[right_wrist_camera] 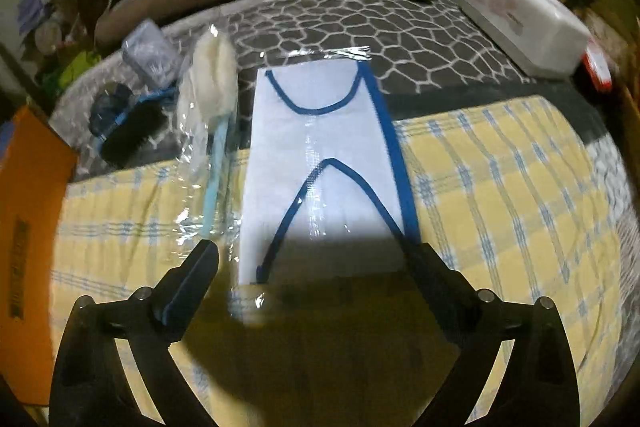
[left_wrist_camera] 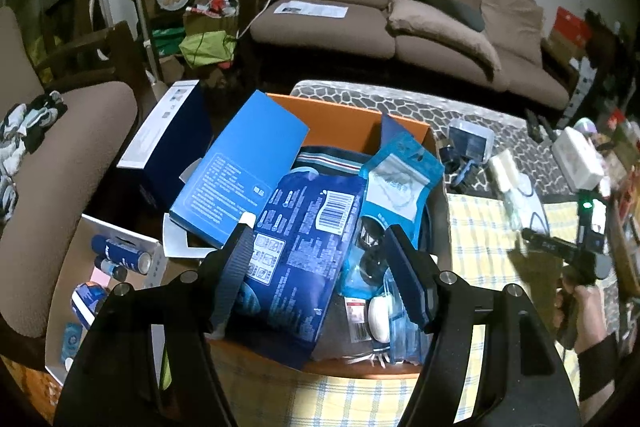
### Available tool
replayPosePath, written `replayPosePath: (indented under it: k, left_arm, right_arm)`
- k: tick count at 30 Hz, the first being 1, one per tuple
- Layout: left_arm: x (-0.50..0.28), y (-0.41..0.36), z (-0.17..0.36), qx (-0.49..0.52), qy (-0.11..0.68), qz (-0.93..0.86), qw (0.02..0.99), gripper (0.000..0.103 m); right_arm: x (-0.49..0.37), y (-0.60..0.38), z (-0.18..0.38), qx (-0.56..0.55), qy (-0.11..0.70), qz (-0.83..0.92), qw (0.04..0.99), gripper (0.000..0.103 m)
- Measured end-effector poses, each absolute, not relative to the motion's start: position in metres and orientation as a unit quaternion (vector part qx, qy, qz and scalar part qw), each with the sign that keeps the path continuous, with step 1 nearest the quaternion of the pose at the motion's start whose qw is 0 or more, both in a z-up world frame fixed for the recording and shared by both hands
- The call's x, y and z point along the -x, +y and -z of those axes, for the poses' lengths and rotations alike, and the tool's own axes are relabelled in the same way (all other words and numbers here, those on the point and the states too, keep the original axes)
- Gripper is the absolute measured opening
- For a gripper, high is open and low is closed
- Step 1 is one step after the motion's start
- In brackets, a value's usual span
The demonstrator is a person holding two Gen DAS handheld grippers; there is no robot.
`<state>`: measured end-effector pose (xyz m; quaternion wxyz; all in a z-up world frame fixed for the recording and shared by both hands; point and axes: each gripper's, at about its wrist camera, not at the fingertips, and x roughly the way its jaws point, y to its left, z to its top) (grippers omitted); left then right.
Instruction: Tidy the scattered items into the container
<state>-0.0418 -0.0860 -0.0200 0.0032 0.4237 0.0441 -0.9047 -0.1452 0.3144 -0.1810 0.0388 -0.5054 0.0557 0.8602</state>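
White fabric piece with blue trim [right_wrist_camera: 320, 163], sealed flat in a clear plastic sleeve, lies on the yellow-and-blue checked cloth [right_wrist_camera: 500, 195] covering the worktop, directly ahead of my right gripper [right_wrist_camera: 316, 259]. Its far end reaches onto the grey stone-patterned mat [right_wrist_camera: 400, 27]. The right fingers stand spread wide and hold nothing; the packet's near end sits between them, but the pads are clear of it.

I judge the packet light, limp and slippery: glossy film, soft contents, no stiff edge. Pinching across its near end, where the fingers already straddle it, looks best; it will likely droop when lifted.

Left of it lies a pale sponge brush with a light-blue handle [right_wrist_camera: 210, 99], also film-wrapped, and further left a black bristle brush [right_wrist_camera: 132, 135].

Orange cardboard box [left_wrist_camera: 344, 119], the container, stands to the left and is already heaped with blue packets. My left gripper [left_wrist_camera: 320, 239] hovers over that heap, fingers partly apart around a dark blue printed pouch [left_wrist_camera: 296, 251]; whether they press it I cannot tell.
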Motion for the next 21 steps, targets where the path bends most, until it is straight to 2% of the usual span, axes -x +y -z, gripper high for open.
replayPosePath:
  k: [2, 3, 4, 6, 9, 11, 15, 18, 21]
  left_arm:
    - [0.042, -0.084, 0.02, -0.422, 0.041, 0.905, 0.003, 0.065]
    - [0.043, -0.084, 0.02, -0.422, 0.039, 0.906, 0.003, 0.065]
    - [0.043, -0.083, 0.021, -0.423, 0.038, 0.906, 0.003, 0.065]
    - [0.045, -0.079, 0.022, -0.425, 0.039, 0.904, 0.003, 0.065]
    - [0.047, -0.076, 0.024, -0.433, 0.055, 0.9, -0.013, 0.065]
    - [0.047, -0.072, 0.023, -0.435, 0.07, 0.897, -0.032, 0.064]
    - [0.044, -0.061, 0.021, -0.422, 0.045, 0.905, -0.021, 0.065]
    - [0.042, -0.062, 0.023, -0.422, 0.046, 0.905, -0.013, 0.064]
    - [0.034, -0.064, 0.023, -0.415, 0.052, 0.908, -0.014, 0.064]
  right_arm:
    - [0.146, 0.309, 0.185, 0.506, 0.039, -0.86, 0.052, 0.086]
    - [0.143, 0.307, 0.183, 0.499, 0.034, -0.864, 0.052, 0.058]
    - [0.14, 0.304, 0.18, 0.5, 0.036, -0.864, 0.047, 0.041]
    - [0.137, 0.301, 0.174, 0.511, 0.04, -0.858, 0.039, 0.017]
    - [0.118, 0.297, 0.162, 0.515, 0.068, -0.854, 0.023, 0.009]
    - [0.097, 0.29, 0.155, 0.525, 0.07, -0.848, 0.027, 0.009]
    - [0.035, 0.277, 0.119, 0.498, 0.146, -0.855, 0.028, 0.009]
    - [-0.003, 0.247, 0.114, 0.502, 0.108, -0.858, 0.029, 0.009]
    - [-0.025, 0.219, 0.14, 0.536, 0.094, -0.839, 0.026, 0.009]
